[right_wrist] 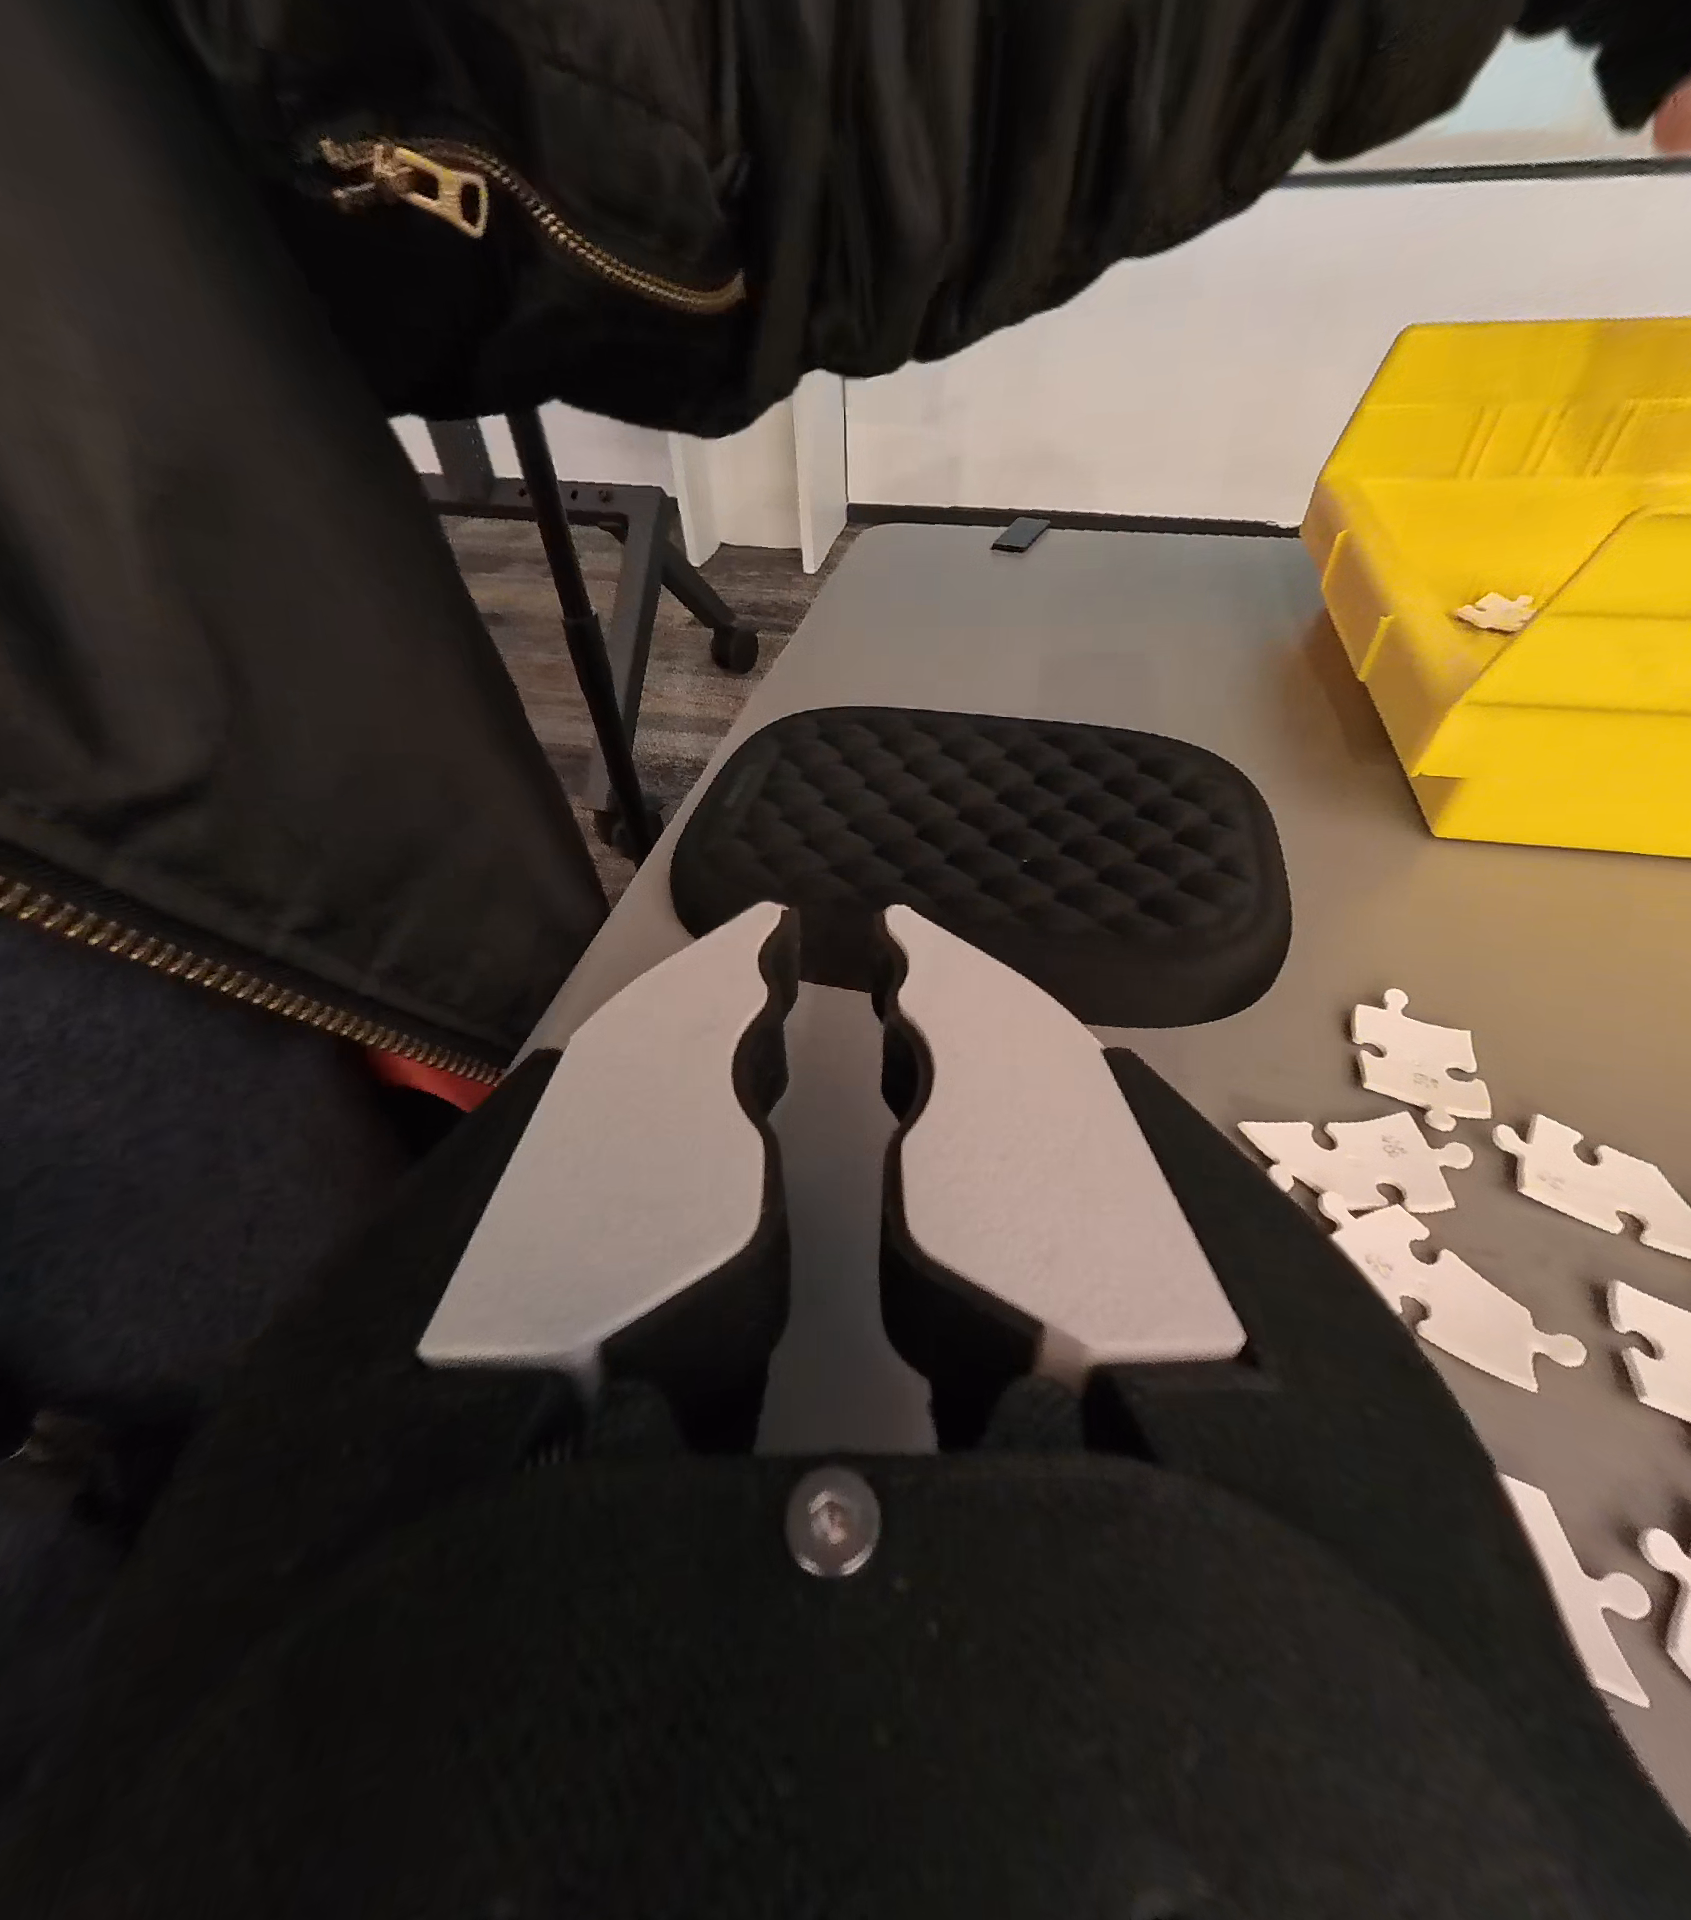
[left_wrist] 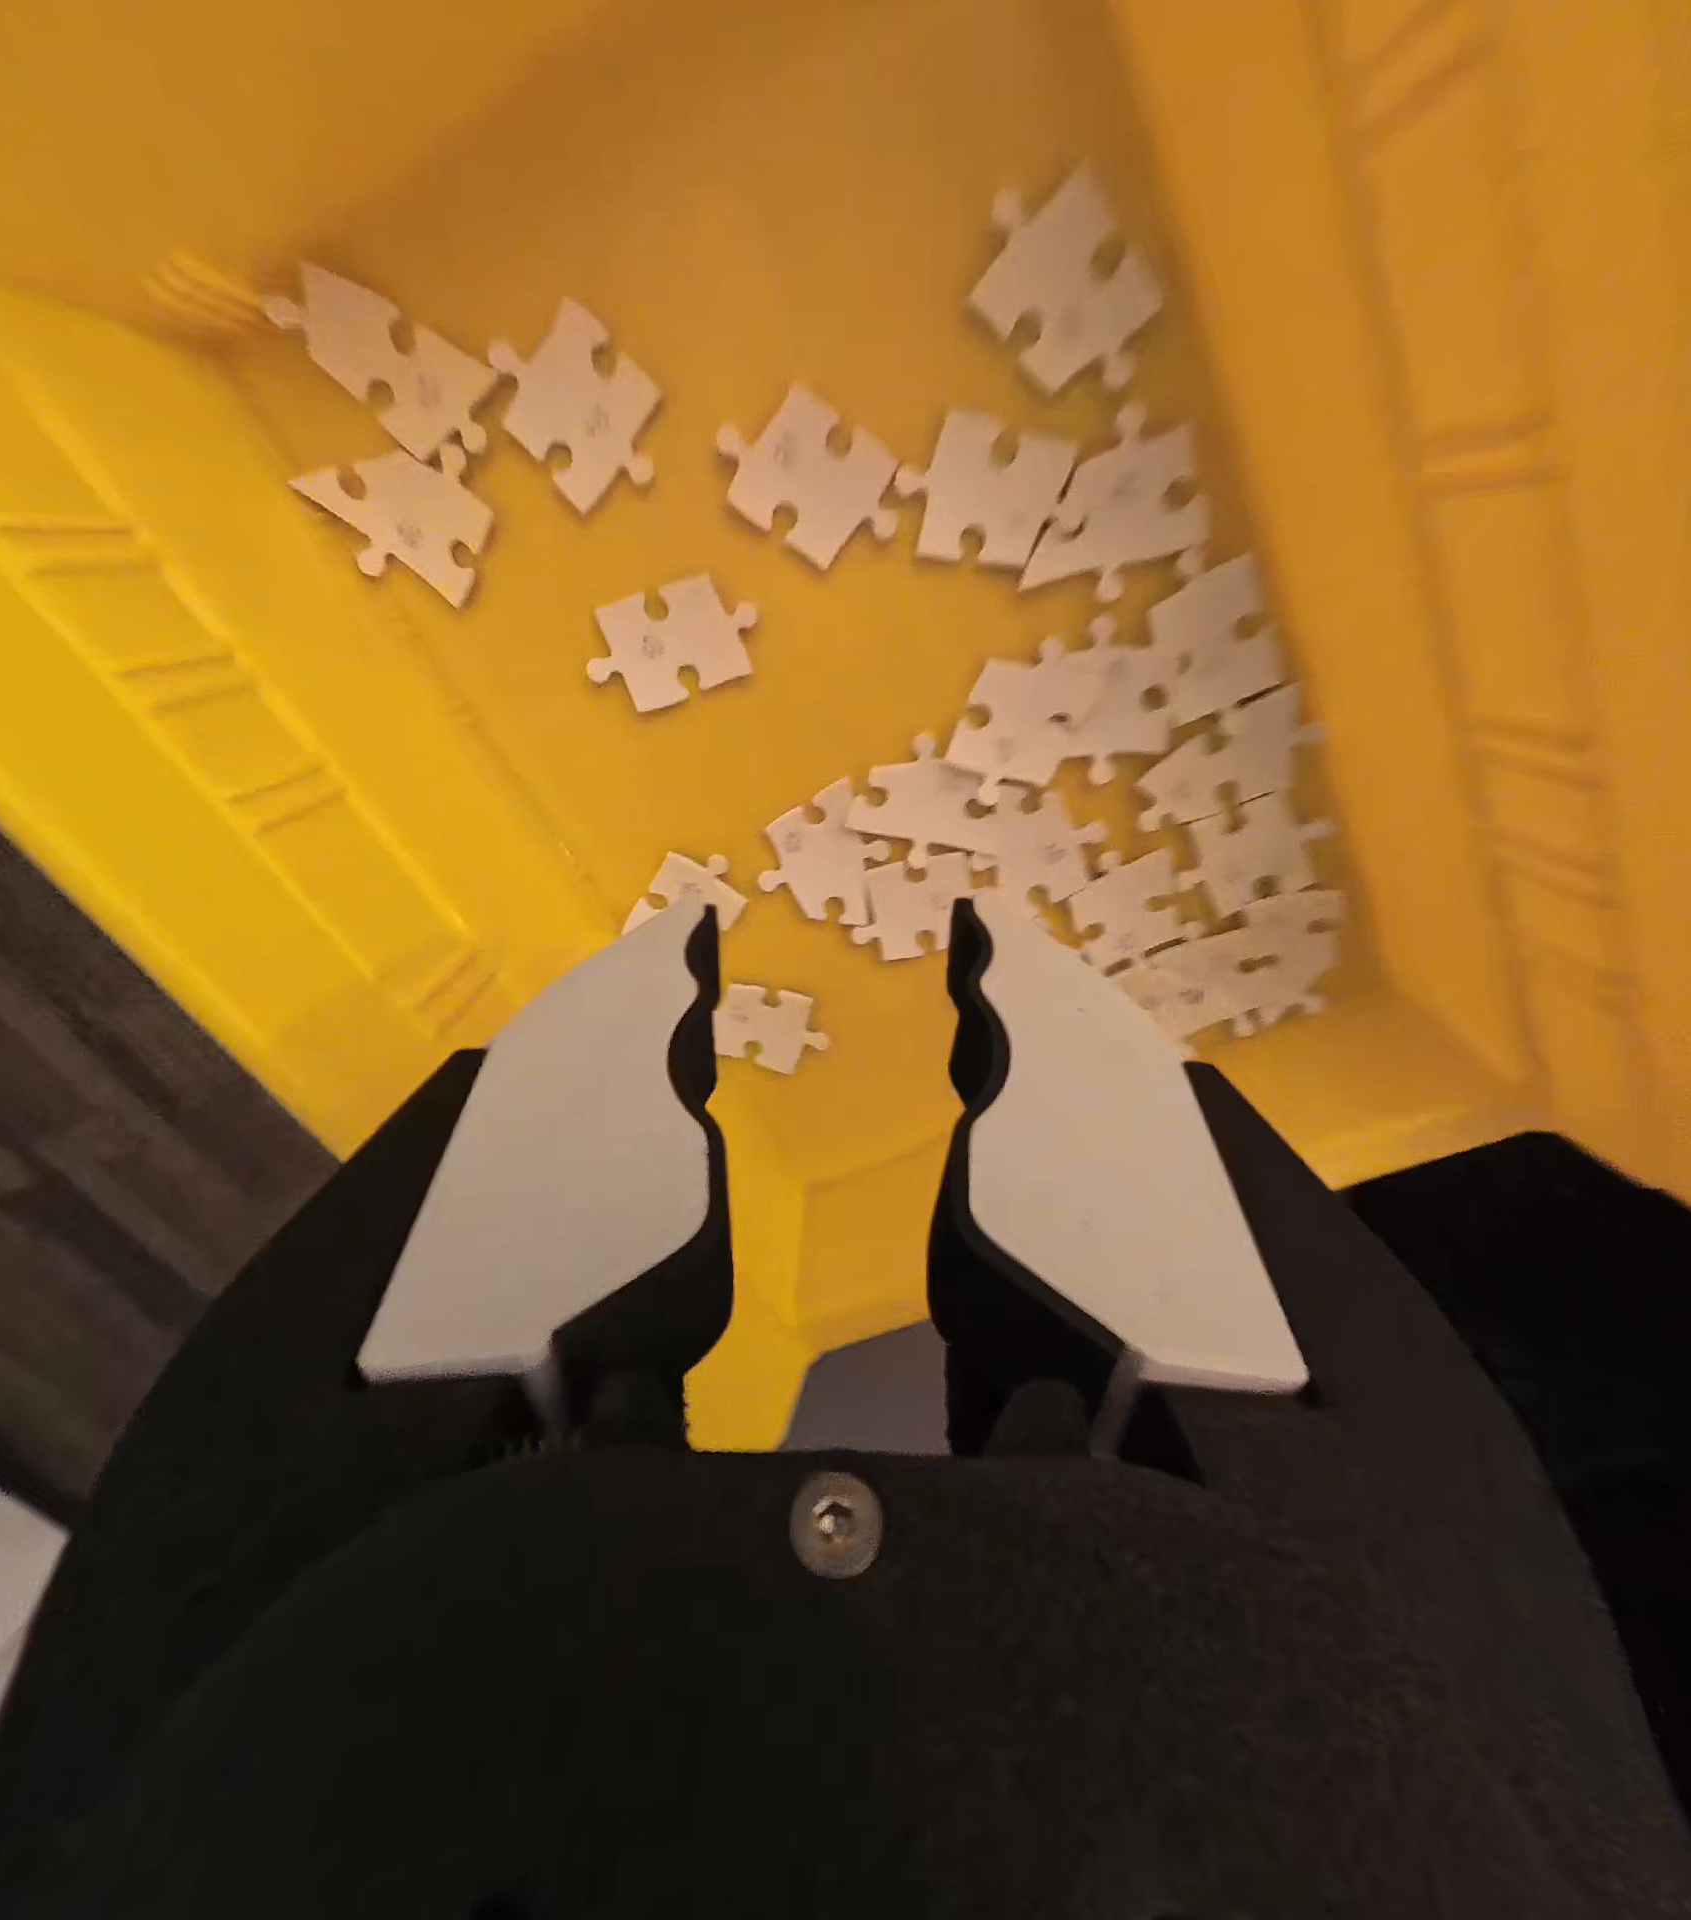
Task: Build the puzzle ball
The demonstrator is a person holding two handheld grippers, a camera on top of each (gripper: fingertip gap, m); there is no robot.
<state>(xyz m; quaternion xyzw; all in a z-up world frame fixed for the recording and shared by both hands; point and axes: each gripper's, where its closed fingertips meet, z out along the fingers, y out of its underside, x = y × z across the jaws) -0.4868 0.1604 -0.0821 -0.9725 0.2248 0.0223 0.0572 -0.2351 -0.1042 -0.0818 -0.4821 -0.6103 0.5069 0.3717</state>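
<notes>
Your left gripper (left_wrist: 833, 914), jaws apart, over white puzzle pieces (left_wrist: 1111, 831) overlapping along yellow plastic bin (left_wrist: 197, 665) wall: risk pinching two. Right gripper (right_wrist: 841, 920), jaws slightly apart, empty at counter (right_wrist: 1080, 623) edge.

The left black two-finger gripper with white plates (left_wrist: 833, 914) points steeply down, jaws parted and empty; the right matching gripper (right_wrist: 839, 920) lies level, narrowly parted, empty.
</notes>
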